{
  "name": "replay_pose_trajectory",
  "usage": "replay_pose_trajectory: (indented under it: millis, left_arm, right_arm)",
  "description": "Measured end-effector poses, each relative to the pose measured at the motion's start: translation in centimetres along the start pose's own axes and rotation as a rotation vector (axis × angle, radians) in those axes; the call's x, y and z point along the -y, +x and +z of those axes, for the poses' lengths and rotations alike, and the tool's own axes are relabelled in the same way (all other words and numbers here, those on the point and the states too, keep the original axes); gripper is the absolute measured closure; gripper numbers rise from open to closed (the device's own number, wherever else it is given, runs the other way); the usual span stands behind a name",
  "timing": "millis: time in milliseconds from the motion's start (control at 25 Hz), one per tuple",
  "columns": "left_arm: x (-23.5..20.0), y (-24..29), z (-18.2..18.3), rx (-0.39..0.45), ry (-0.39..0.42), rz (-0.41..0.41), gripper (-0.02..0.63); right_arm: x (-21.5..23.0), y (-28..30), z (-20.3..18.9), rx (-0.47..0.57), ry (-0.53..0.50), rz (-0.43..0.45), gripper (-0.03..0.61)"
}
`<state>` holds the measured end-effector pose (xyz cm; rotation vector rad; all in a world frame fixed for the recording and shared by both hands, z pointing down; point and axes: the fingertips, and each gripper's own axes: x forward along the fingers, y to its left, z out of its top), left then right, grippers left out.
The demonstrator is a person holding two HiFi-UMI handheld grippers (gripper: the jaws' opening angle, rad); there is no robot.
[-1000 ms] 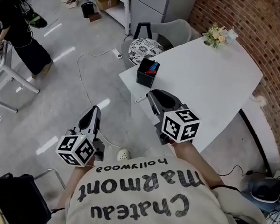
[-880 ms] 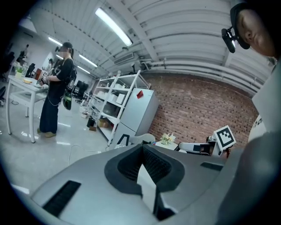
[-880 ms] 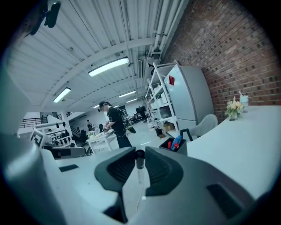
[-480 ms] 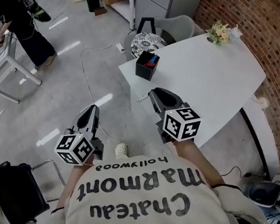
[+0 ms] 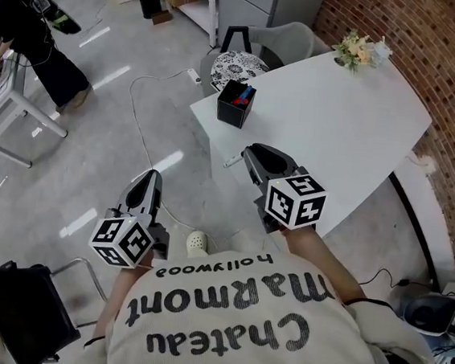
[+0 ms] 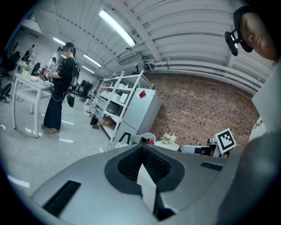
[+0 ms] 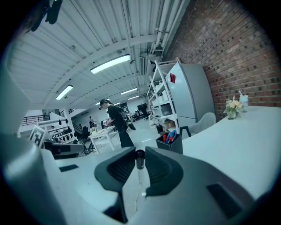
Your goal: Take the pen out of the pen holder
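White pen (image 7: 139,171) apparently clenched in right gripper (image 7: 139,152), faint overhead; left gripper (image 6: 141,148) closed.

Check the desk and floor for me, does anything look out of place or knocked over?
Nothing is spilled or knocked over. The black pen holder stands upright but close to the white table's corner, and a loose cable snakes across the floor nearby.

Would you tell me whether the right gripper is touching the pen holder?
Apart. The head view shows bare white table between the right gripper and the pen holder.
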<state>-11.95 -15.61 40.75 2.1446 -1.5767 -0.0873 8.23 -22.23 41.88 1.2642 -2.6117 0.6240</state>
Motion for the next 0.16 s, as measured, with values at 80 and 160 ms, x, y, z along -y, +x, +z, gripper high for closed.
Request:
replay_pose_trajectory:
  millis: [80, 160]
  left_arm:
    - [-0.12, -0.03, -0.01, 0.002, -0.001, 0.000, 0.613]
    - [-0.25, 0.00, -0.04, 0.005, -0.001, 0.000, 0.613]
  right_arm:
    - [0.01, 0.07, -0.06, 0.000, -0.001, -0.002, 0.505]
    - [0.05, 0.18, -0.07, 0.002, -0.002, -0.002, 0.505]
